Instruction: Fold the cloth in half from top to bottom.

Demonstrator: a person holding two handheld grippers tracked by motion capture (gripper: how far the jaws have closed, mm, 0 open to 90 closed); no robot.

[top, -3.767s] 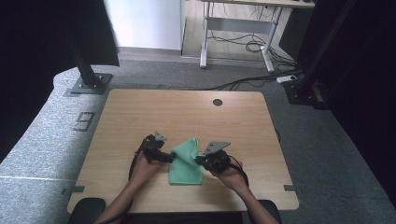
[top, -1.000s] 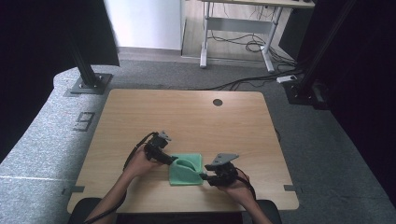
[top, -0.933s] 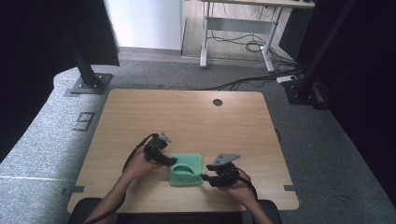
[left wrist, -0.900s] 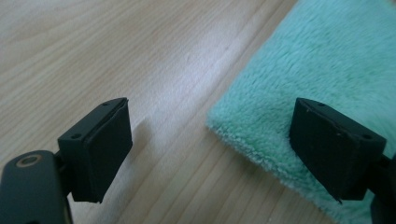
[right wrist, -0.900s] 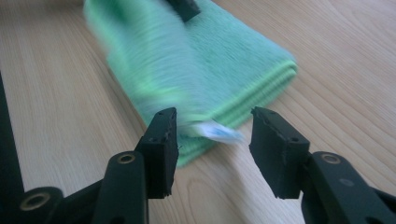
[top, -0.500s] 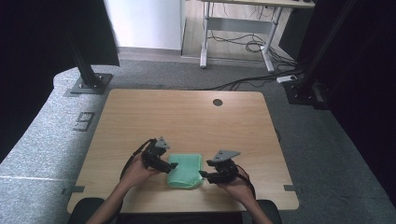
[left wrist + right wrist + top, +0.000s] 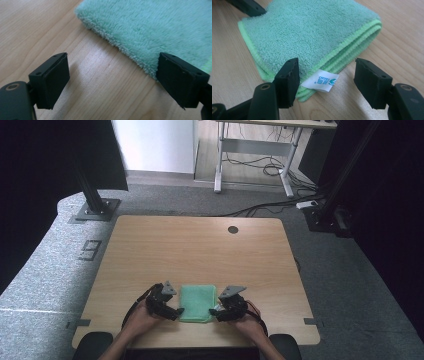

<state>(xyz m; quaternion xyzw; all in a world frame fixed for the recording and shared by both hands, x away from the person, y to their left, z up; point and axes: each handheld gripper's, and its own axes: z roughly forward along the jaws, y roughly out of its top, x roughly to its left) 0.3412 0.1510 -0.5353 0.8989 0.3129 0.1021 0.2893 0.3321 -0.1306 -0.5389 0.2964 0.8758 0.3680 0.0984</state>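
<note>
Cloth (image 7: 198,302), folded into a green pad, lies flat near the tabletop (image 7: 200,245)'s near edge, between my two hands. From the left: my left gripper (image 7: 176,312) stands released, one jaw just at the cloth's left edge. My right gripper (image 7: 325,82) has just been opening, jaws straddling the labelled corner, gripping nothing; I judge it nearer.

Desk: pale wood-grain rectangular desk top (image 7: 200,250), round dark cable hole (image 7: 233,229) near its far edge.
Floor: grey speckled carpet (image 7: 350,285); paler wood floor beyond.
Far wall: white panel (image 7: 155,145).
Furniture: white metal-legged table frame (image 7: 255,155), black cables beneath.
Sides: black uprights, dark curtains.
</note>
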